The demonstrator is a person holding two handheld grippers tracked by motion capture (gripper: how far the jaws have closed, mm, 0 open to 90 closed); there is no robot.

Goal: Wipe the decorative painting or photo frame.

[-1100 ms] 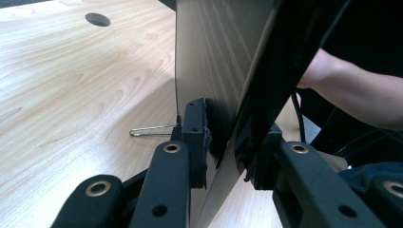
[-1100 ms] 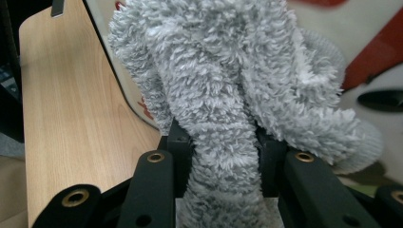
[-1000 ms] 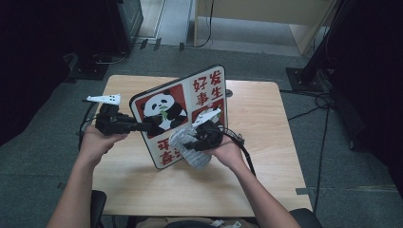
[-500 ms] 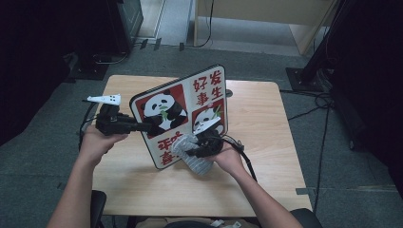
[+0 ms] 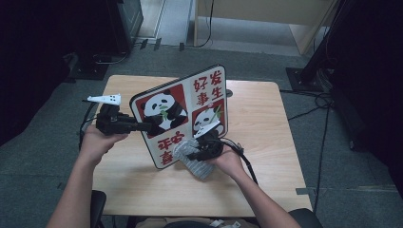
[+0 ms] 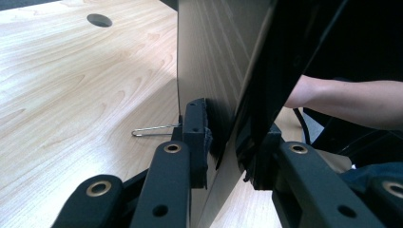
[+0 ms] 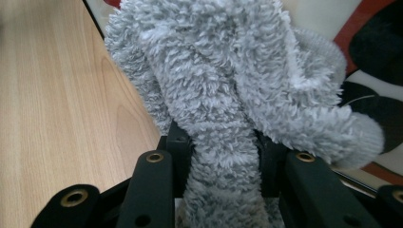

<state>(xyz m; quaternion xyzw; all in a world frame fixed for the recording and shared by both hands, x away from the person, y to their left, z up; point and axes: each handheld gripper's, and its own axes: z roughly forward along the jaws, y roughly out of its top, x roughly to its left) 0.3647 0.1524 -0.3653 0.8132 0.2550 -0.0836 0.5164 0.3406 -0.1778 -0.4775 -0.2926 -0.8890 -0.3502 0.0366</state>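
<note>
The panda board (image 5: 183, 114) is held upright on its edge above the table (image 5: 266, 118), clamped at its side by the left gripper (image 5: 142, 126). A grey fluffy cloth (image 5: 192, 159) is pinched in the right gripper (image 5: 202, 153) and pressed against the board's lower front.

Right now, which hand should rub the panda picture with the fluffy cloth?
The right. Its hand-held gripper is shut on the grey fluffy cloth, right against the panda board. The left hand-held gripper grips the board's edge, holding it upright.
</note>
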